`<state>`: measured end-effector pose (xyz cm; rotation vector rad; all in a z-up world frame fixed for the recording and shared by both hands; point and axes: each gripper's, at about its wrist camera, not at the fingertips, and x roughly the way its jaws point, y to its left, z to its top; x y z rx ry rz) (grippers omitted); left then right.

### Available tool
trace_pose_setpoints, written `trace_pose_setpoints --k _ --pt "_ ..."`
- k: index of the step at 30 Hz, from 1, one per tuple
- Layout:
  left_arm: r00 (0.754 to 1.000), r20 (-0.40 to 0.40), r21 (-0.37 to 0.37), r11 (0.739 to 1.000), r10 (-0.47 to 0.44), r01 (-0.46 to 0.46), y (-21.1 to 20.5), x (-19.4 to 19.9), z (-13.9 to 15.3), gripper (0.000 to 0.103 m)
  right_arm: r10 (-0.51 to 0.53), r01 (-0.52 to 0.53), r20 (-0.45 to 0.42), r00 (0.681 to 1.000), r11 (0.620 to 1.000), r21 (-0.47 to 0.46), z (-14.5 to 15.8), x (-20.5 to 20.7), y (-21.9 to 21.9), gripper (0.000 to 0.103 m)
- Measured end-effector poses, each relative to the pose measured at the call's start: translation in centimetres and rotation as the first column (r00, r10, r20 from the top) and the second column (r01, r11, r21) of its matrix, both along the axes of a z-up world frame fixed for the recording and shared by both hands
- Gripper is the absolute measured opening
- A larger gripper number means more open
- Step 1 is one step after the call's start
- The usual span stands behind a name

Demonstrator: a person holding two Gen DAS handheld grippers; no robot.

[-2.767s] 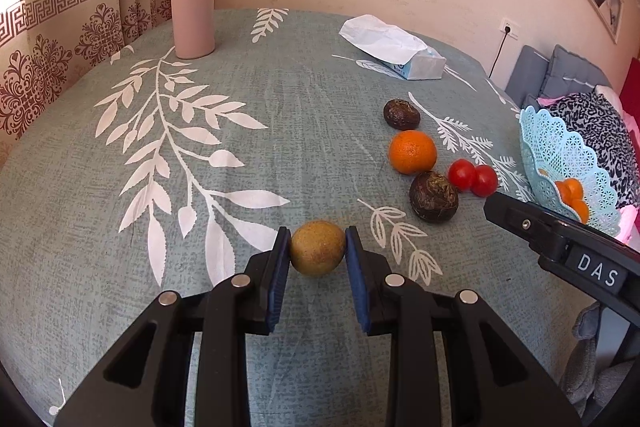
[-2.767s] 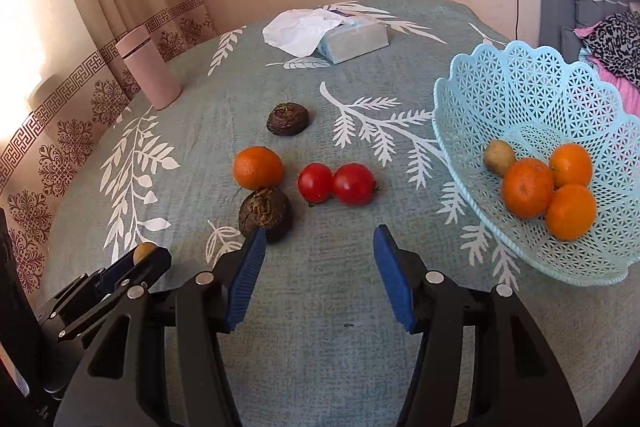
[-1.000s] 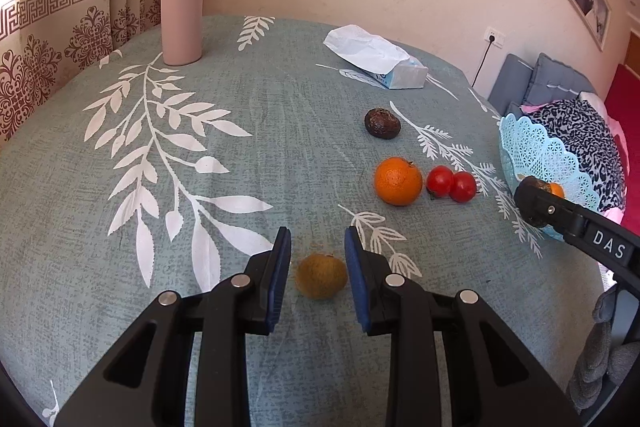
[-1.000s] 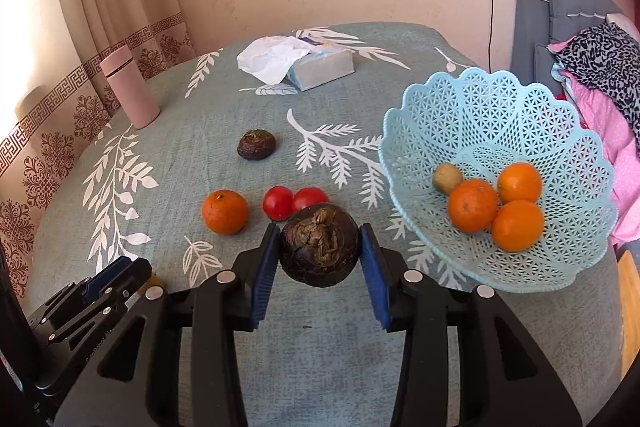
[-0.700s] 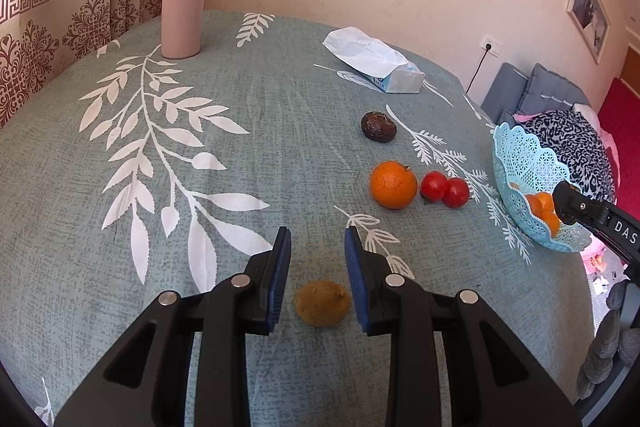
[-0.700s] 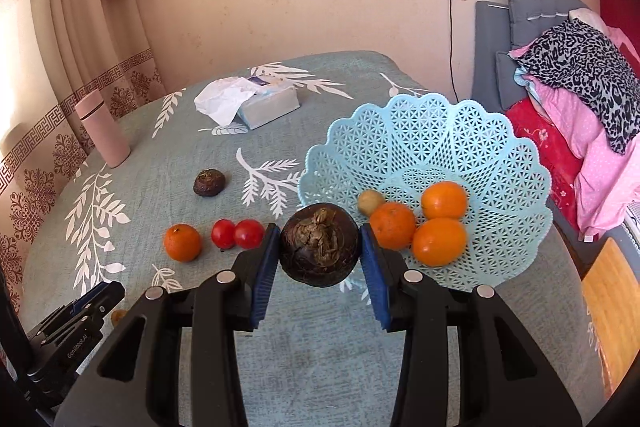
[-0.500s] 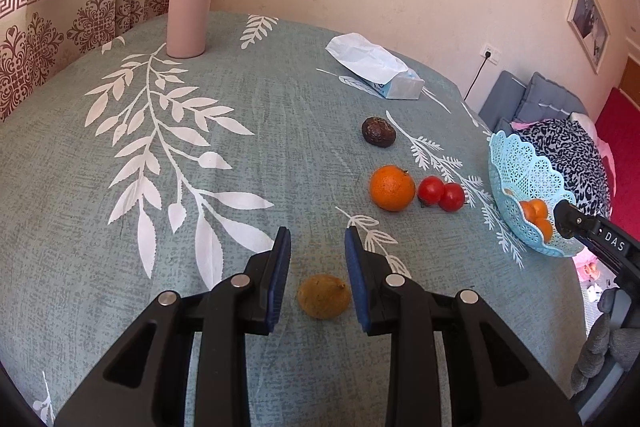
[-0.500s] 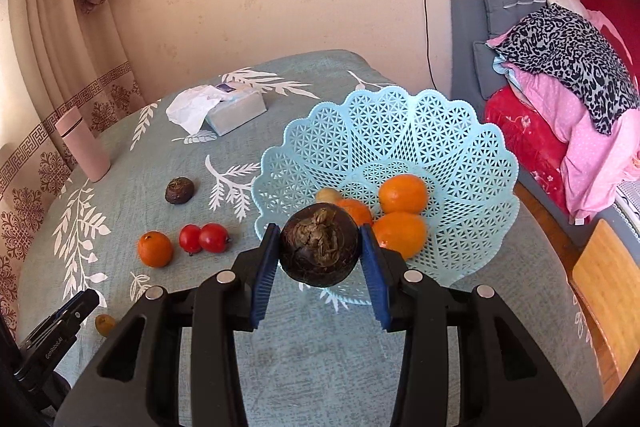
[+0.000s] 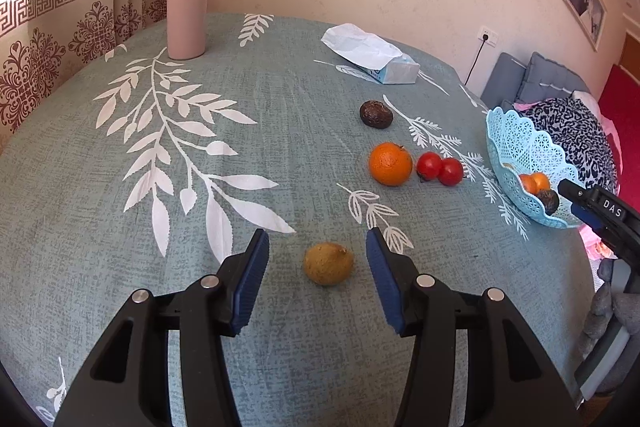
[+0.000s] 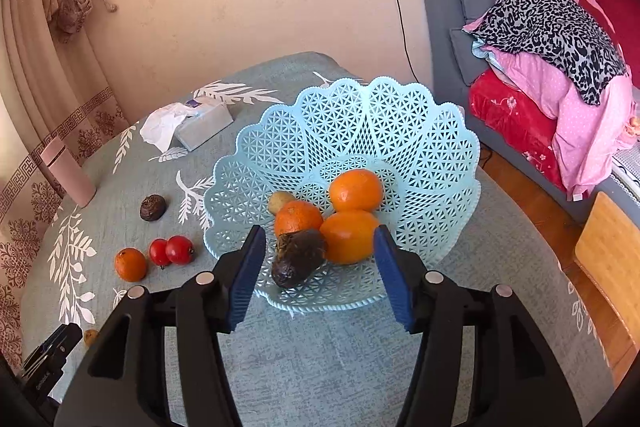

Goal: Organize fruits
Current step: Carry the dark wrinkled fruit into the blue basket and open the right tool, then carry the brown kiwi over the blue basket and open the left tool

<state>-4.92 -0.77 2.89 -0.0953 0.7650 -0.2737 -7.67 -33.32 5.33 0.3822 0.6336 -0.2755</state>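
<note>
My left gripper [image 9: 316, 259] is open, its jaws either side of a yellow-brown fruit [image 9: 328, 263] lying on the tablecloth, not touching it. My right gripper [image 10: 316, 253] is open above the near side of a light blue lattice basket [image 10: 400, 131]. A dark wrinkled fruit [image 10: 298, 257] lies in the basket beside three oranges [image 10: 355, 189] and a small yellow-brown fruit [image 10: 280, 201]. On the table lie an orange [image 9: 390, 163], two red tomatoes [image 9: 440, 169] and another dark fruit [image 9: 375, 114].
A pink flask [image 9: 187, 10] stands at the far left of the table and a tissue box [image 9: 376, 61] lies at the far middle. The basket [image 9: 520, 163] sits by the table's right edge. A sofa with piled clothes [image 10: 552, 39] is beyond it.
My right gripper carried the dark fruit over the basket and opened; the fruit now lies in the basket. My left gripper's jaws have opened wider around the yellow-brown fruit.
</note>
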Motion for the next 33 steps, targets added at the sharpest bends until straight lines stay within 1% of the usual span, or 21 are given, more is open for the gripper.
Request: trace_pose_setpoints --k 2,5,9,13,15,22,28,33 --pt "1.000 -0.012 0.017 1.000 -0.010 0.010 -0.4 0.2 -0.2 0.051 -0.002 0.002 0.004 1.000 1.000 0.002 -0.1 -0.2 -0.2 0.058" --pt "0.998 -0.053 0.043 0.999 -0.024 0.026 -1.0 0.7 -0.8 0.049 -0.006 0.007 0.010 1.000 1.000 -0.017 -0.2 -0.7 -0.2 0.058" --pt "0.993 -0.113 0.049 0.998 -0.038 0.044 -1.3 1.5 -1.6 0.029 -0.008 0.008 0.021 1.000 1.000 -0.016 -0.3 -1.2 -0.6 0.058" --pt "0.993 -0.108 0.048 0.997 -0.046 0.052 -1.6 1.4 -1.5 0.030 -0.006 0.006 0.036 0.999 1.000 -0.024 0.0 -1.8 -0.7 0.058" --pt "0.993 -0.105 0.040 0.997 -0.061 0.065 -2.1 1.3 -1.2 0.030 -0.010 0.012 0.042 0.999 0.999 -0.044 0.2 -2.0 -0.6 0.058" --pt "0.988 -0.055 0.026 0.989 -0.141 0.143 -5.6 1.5 1.0 0.030 -0.012 0.015 0.058 0.998 0.998 -0.055 0.6 -2.8 -1.2 0.058" --pt "0.974 -0.004 0.018 0.973 -0.228 0.228 -9.8 2.0 3.1 0.030 0.035 -0.032 0.050 0.998 0.997 -0.064 0.6 -2.7 -0.8 0.058" --pt "0.955 0.003 0.002 0.955 -0.296 0.296 -13.3 2.6 3.8 0.030 0.041 -0.038 0.060 0.997 0.998 -0.048 0.4 -2.9 -1.0 0.058"
